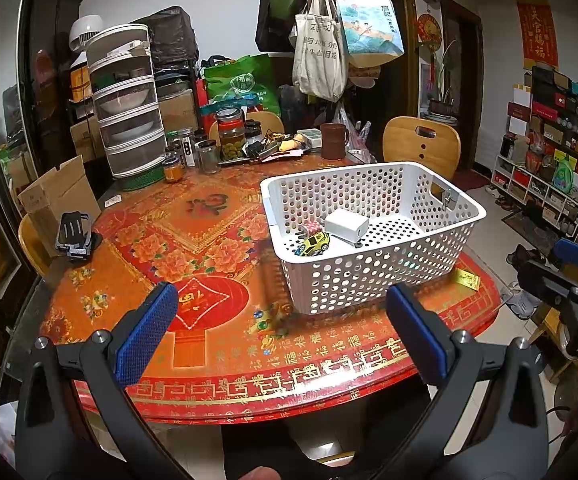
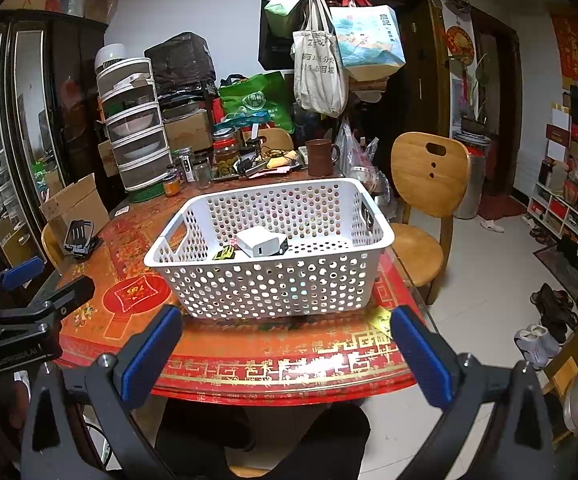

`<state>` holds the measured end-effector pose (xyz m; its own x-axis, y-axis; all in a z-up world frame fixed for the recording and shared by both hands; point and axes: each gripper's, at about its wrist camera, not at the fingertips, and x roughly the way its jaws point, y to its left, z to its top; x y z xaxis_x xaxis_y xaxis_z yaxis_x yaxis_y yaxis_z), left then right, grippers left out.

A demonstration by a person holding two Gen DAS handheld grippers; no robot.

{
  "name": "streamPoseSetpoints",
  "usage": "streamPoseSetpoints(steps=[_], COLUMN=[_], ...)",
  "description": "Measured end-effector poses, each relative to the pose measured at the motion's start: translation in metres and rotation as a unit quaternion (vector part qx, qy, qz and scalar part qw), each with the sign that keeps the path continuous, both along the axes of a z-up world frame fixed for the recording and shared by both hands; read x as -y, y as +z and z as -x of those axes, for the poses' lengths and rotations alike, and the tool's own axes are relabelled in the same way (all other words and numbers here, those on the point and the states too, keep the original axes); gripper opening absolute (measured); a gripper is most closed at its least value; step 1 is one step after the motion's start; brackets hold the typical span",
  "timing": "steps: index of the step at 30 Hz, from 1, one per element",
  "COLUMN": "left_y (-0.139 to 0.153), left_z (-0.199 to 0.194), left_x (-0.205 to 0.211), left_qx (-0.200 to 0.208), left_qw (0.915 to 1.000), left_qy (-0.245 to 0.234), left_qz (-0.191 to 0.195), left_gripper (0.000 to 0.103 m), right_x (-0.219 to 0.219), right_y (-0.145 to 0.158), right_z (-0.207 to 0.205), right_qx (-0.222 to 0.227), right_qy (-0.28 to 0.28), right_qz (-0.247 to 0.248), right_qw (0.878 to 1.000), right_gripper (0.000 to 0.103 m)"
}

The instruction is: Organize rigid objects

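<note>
A white perforated basket [image 1: 373, 280] stands on the red patterned table [image 1: 193, 280]; it also shows in the right wrist view [image 2: 269, 288]. Inside lie a white charger block [image 1: 346, 224], a yellow toy car [image 1: 313, 243] and a small red-dotted item [image 1: 312, 225]. The right wrist view shows the charger [image 2: 258, 243] and the car [image 2: 225, 255]. My left gripper [image 1: 281, 332] is open and empty, above the table's front edge, short of the basket. My right gripper [image 2: 285, 352] is open and empty, in front of the basket.
A black phone stand [image 1: 75, 234] sits at the table's left edge. Jars [image 1: 231, 134], a stacked food cover [image 1: 127, 104] and a brown mug [image 1: 333, 141] crowd the far side. A yellow card [image 1: 467, 279] lies beside the basket. Wooden chairs [image 2: 429, 184] stand right.
</note>
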<state>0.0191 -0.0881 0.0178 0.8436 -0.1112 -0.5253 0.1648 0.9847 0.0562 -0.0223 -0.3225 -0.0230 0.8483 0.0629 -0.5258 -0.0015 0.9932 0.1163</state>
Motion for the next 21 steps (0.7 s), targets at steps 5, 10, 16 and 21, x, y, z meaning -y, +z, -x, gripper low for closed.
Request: streamPoseSetpoints(steps=[5, 10, 16, 21], left_y=[-0.0007, -0.0019, -0.0013, -0.0020], left_z=[-0.0005, -0.0021, -0.0033, -0.0033], left_x=[0.0008, 0.0021, 0.0039, 0.0046], left_qx=[0.001, -0.001, -0.002, -0.004], left_qw=[1.0000, 1.0000, 1.0000, 1.0000], left_qy=[0.000, 0.001, 0.003, 0.004], left_qz=[-0.002, -0.001, -0.001, 0.000], left_gripper=[0.102, 0.103, 0.102, 0.102], right_x=[-0.0009, -0.0027, -0.0037, -0.0038], right_y=[0.0006, 0.0012, 0.0018, 0.0018], right_z=[0.0004, 0.0004, -0.0002, 0.0001], right_qx=[0.001, 0.002, 0.002, 0.002], right_qy=[0.002, 0.003, 0.005, 0.005], right_qz=[0.002, 0.005, 0.005, 0.006], right_qw=[1.000, 1.000, 1.000, 1.000], right_gripper=[0.103, 0.103, 0.103, 0.103])
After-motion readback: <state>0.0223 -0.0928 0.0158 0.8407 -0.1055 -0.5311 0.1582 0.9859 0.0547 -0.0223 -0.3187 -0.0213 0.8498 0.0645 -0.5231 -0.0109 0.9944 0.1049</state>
